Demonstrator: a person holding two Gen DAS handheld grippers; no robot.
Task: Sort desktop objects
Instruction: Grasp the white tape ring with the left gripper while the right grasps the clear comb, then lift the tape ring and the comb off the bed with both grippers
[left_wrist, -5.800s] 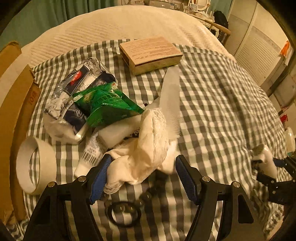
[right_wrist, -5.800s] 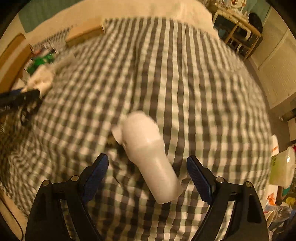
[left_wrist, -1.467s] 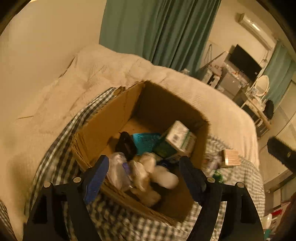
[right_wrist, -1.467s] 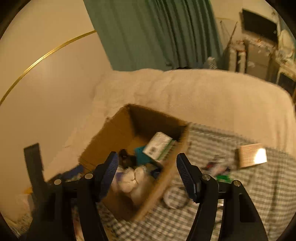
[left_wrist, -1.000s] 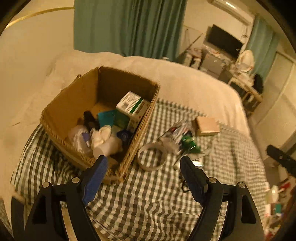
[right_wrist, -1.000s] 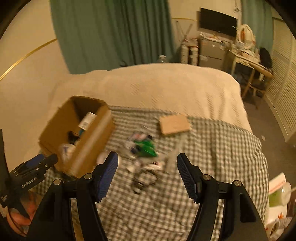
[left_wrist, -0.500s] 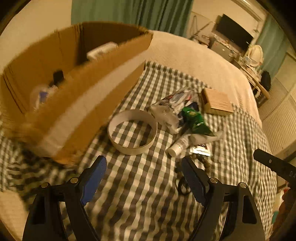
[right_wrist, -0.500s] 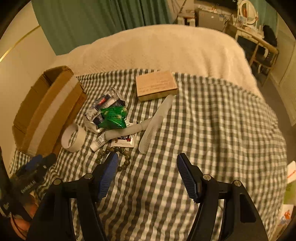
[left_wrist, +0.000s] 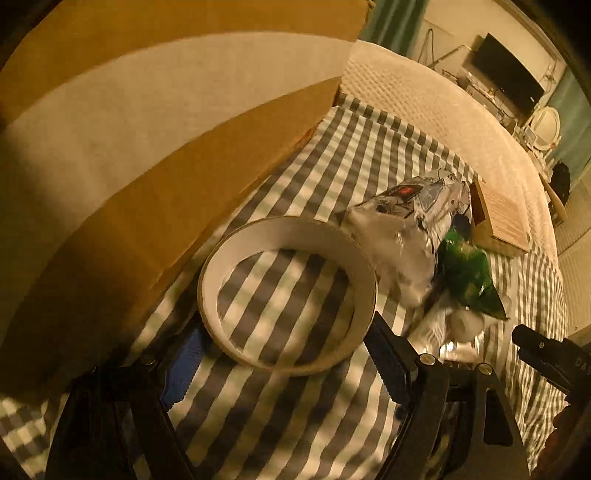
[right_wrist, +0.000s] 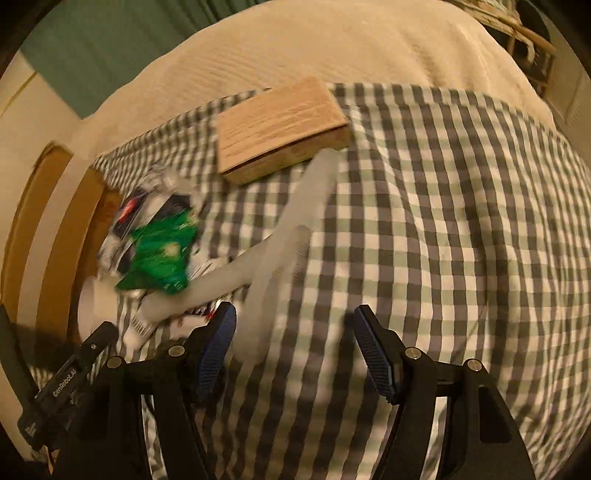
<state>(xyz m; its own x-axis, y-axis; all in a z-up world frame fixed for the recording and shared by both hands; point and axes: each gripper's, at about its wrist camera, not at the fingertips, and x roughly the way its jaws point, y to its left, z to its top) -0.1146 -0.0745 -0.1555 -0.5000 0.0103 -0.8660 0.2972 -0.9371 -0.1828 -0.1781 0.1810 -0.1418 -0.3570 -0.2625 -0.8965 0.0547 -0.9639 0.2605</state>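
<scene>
Cardboard box (left_wrist: 147, 155) beside tape roll (left_wrist: 288, 295) | left hand-held gripper (left_wrist: 288, 365) wide | right hand-held gripper (right_wrist: 295, 343) wide

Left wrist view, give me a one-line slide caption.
Open left gripper straddling white tape ring beside brown cardboard box on checked cloth.

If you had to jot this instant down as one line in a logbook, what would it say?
left gripper: open, straddling tape roll beside cardboard box | right gripper: open, empty, near white comb | cloth: checked
</scene>
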